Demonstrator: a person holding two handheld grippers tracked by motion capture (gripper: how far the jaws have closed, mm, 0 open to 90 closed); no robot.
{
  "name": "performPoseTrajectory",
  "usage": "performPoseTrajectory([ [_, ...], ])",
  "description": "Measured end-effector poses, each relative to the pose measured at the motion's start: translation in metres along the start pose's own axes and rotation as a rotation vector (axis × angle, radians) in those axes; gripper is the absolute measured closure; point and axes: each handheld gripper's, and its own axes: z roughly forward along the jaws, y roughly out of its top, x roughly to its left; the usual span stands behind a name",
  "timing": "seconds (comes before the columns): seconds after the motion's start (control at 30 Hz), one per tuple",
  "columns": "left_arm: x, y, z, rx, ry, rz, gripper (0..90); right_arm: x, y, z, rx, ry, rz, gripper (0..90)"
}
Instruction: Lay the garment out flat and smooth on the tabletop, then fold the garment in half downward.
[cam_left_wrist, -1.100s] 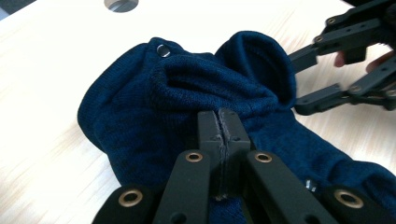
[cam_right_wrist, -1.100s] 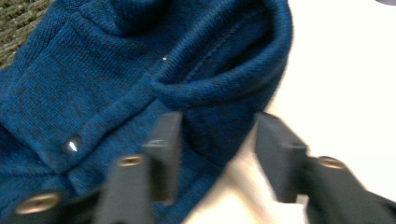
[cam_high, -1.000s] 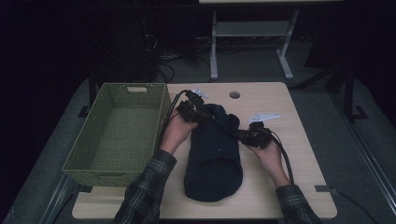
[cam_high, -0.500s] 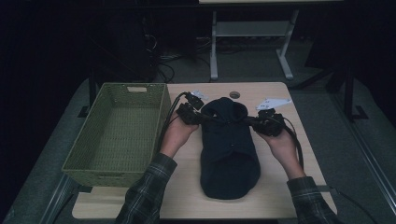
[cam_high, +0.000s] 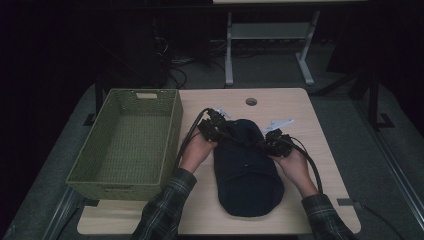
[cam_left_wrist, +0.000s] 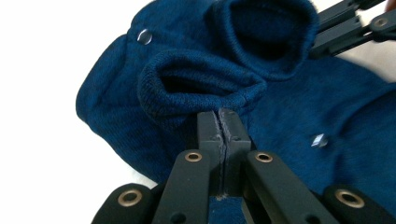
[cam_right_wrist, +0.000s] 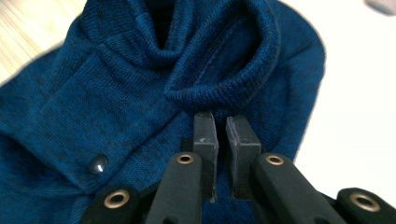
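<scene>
High view: the tabletop (cam_high: 310, 115) carries two big things. The woven green basket (cam_high: 172, 125) sits at 9 o'clock with nothing inside it. The dark blue knitted garment (cam_high: 247, 175) lies at the centre, just beside the basket but apart from it.

A second ago the garment lay slanted, with the right hand at its middle. Now it runs straight from 12 to 6 o'clock as a tidy bundle, and both hands are at its far end. I judge the folding to be nearly done, with the basket the likely place for it next.

The left claw (cam_high: 216, 127) is at the bundle's 11 o'clock corner. In the left gripper view its jaws are pressed flat together right under a ribbed opening, and I cannot tell whether any knit is caught between them. The right claw (cam_high: 272, 140) is at the 1 o'clock corner. Its jaws have just been closing and a narrow slit remains, with a ribbed fold lying at the tips rather than clearly clamped.

A small metal snap (cam_left_wrist: 145, 36) shines on the knit.
</scene>
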Motion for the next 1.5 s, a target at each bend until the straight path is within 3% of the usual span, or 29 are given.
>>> performPoseTrajectory([
  [0.2, 0.004, -0.014, 0.026, 0.056, 0.037, 0.006, 88.2, 0.002, -0.007, 0.018, 0.003, 0.021, 0.011, 82.8],
  [0.27, 0.006, -0.018, 0.028, 0.046, 0.026, -0.005, 85.9, 0.002, -0.008, 0.018, -0.005, 0.026, 0.013, 75.9],
  [0.37, 0.006, -0.023, 0.019, 0.007, 0.013, -0.027, 71.2, 0.000, -0.010, 0.014, -0.014, 0.033, 0.022, 59.7],
  [0.47, 0.001, -0.028, 0.005, -0.037, 0.008, -0.022, 56.2, -0.004, -0.015, 0.004, -0.034, 0.047, 0.031, 55.5],
  [0.57, -0.006, -0.035, -0.009, -0.073, -0.013, -0.025, 50.5, -0.006, -0.022, -0.007, -0.059, 0.055, 0.046, 55.6],
  [0.63, -0.013, -0.041, -0.015, -0.083, -0.030, -0.016, 54.6, -0.006, -0.028, -0.014, -0.066, 0.071, 0.046, 62.8],
  [0.7, -0.020, -0.046, -0.016, -0.080, -0.057, -0.008, 65.6, -0.003, -0.035, -0.019, -0.062, 0.090, 0.032, 73.9],
  [0.77, -0.028, -0.052, -0.012, -0.047, -0.051, 0.021, 75.8, 0.000, -0.041, -0.022, -0.057, 0.101, 0.009, 82.0],
  [0.87, -0.034, -0.061, -0.003, -0.006, -0.058, 0.031, 83.8, 0.004, -0.049, -0.026, -0.041, 0.110, -0.019, 89.4],
  [0.97, -0.036, -0.068, 0.009, 0.052, -0.064, 0.040, 88.0, 0.007, -0.057, -0.025, -0.001, 0.125, -0.028, 89.6],
  [1.2, -0.039, -0.070, 0.012, 0.043, -0.060, 0.057, 89.9, 0.016, -0.069, -0.027, 0.043, 0.132, -0.047, 89.7],
  [1.3, -0.040, -0.071, 0.011, 0.044, -0.063, 0.066, 89.9, 0.021, -0.074, -0.030, 0.038, 0.143, -0.051, 89.7],
  [1.47, -0.047, -0.074, 0.009, 0.052, -0.091, 0.085, 89.8, 0.033, -0.085, -0.040, 0.035, 0.169, -0.066, 89.7],
  [1.5, -0.051, -0.076, 0.007, 0.056, -0.112, 0.092, 89.9, 0.035, -0.086, -0.041, 0.042, 0.173, -0.069, 89.7],
])
